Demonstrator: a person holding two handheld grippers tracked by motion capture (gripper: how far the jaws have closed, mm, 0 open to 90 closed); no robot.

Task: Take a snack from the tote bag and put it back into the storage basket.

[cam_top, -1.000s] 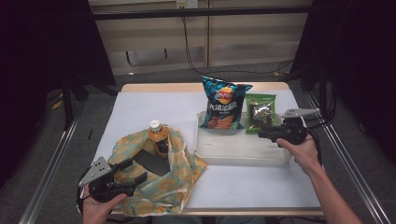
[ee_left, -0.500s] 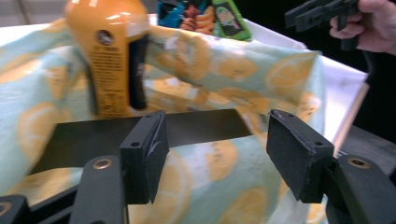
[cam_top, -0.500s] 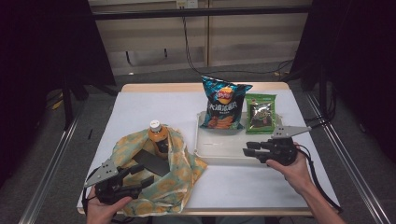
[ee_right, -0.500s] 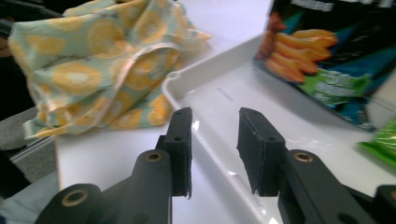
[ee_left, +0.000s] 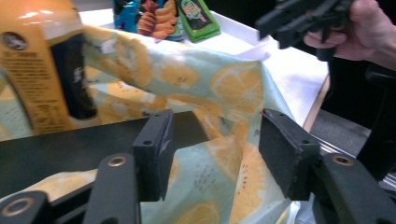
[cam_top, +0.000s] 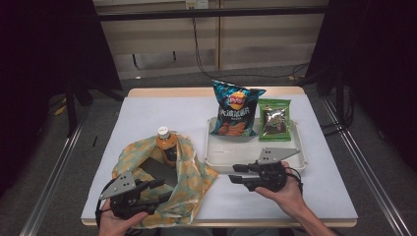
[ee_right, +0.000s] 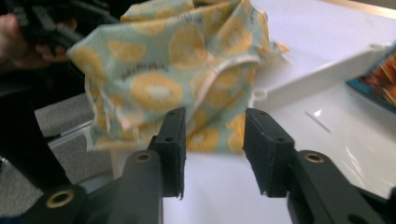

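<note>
Bag [cam_top: 189, 172], lemon-print cloth, lies slumped at the table's [cam_top: 147, 118] near left; we list it from the fingers outward.

1. Left gripper [cam_top: 160, 189]: its fingers [ee_left: 154, 149] have just been closing. In the left gripper view they straddle a fold of the bag's near edge. A gap shows between the right pad and the cloth, so we count them as released, not yet pinching.

2. Right gripper [cam_top: 238, 173]: its fingers [ee_right: 264, 149] have just been opening, with nothing between them. It hovers over bare table near the tray's [cam_top: 300, 160] front rim, pointing toward the bag's right edge. It is near the cloth but apart from it.

3. Bottle [cam_top: 166, 145]: orange, white cap, upright inside the bag's mouth. A dark flat item [cam_top: 160, 169] lies in front of it in the bag; we cannot tell what it is.

4. Tray: white, just right of the bag, touching its cloth at the corner.

5. Chip bag [cam_top: 235, 110]: blue, propped at the tray's far edge.

6. Green packet [cam_top: 274, 119]: just right of the chip bag.
</note>
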